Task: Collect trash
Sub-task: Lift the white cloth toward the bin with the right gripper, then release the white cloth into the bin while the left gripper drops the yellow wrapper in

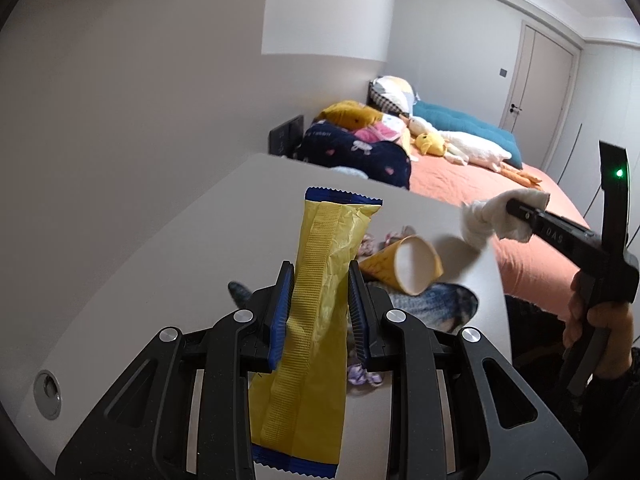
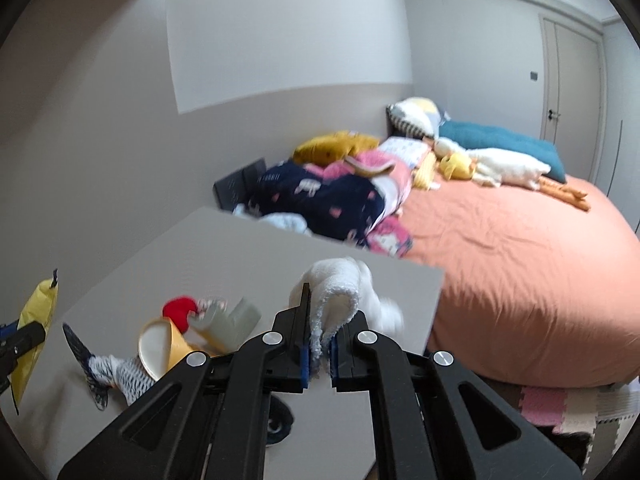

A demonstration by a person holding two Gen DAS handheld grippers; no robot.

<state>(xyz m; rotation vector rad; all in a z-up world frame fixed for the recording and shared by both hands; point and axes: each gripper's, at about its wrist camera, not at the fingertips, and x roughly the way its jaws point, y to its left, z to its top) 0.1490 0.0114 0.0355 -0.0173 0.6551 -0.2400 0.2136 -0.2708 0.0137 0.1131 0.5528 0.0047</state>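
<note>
My left gripper (image 1: 318, 280) is shut on a long yellow snack wrapper (image 1: 320, 280) with blue ends, held upright above the grey table (image 1: 168, 264). The same yellow wrapper (image 2: 34, 332) shows at the left edge of the right wrist view. My right gripper (image 2: 320, 312) is shut on a crumpled white tissue (image 2: 340, 288), lifted over the table's right side. The left wrist view shows that white tissue (image 1: 480, 220) pinched at the tip of the right gripper (image 1: 510, 208), with a hand behind it. A yellow paper cup (image 1: 404, 268) lies on its side on the table.
Beside the yellow cup (image 2: 160, 344) lie a red piece (image 2: 180, 308), a pale plastic piece (image 2: 232, 320) and a blue-white patterned cloth (image 2: 112, 372). A bed with an orange cover (image 2: 520, 260), pillows and soft toys stands behind the table. A round cable hole (image 1: 48, 392) marks the table's near left.
</note>
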